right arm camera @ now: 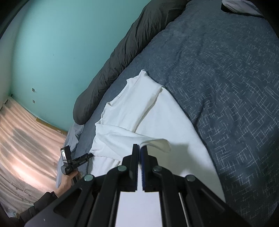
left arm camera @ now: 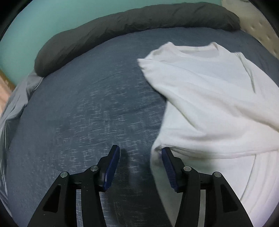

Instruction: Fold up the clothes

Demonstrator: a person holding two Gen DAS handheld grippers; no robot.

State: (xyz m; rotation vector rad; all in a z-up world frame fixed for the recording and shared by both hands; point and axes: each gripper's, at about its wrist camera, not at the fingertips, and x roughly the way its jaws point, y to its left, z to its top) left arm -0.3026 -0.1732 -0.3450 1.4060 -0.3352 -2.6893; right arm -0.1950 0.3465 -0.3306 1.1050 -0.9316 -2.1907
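Note:
A white long-sleeved shirt (left arm camera: 209, 97) lies on the blue-grey patterned bed cover (left arm camera: 78, 113), with one sleeve folded across its body. My left gripper (left arm camera: 140, 150) stands open just above the cover at the shirt's left edge; its right finger (left arm camera: 167, 162) is beside the hem, and nothing is pinched. In the right wrist view the shirt (right arm camera: 139, 108) stretches away from me, and my right gripper (right arm camera: 139, 146) is shut on the sleeve's cuff (right arm camera: 157, 143), held a little above the shirt's body. The left gripper (right arm camera: 83, 158) shows there at the shirt's near-left corner, carried by a hand (right arm camera: 67, 181).
A dark grey rolled duvet (left arm camera: 122, 22) (right arm camera: 122, 52) runs along the bed's far side against a teal wall (right arm camera: 52, 43). A pale headboard (left arm camera: 258, 26) and a pillow (right arm camera: 240, 7) lie at one end. The floor (right arm camera: 26, 139) drops off beside the bed's left edge.

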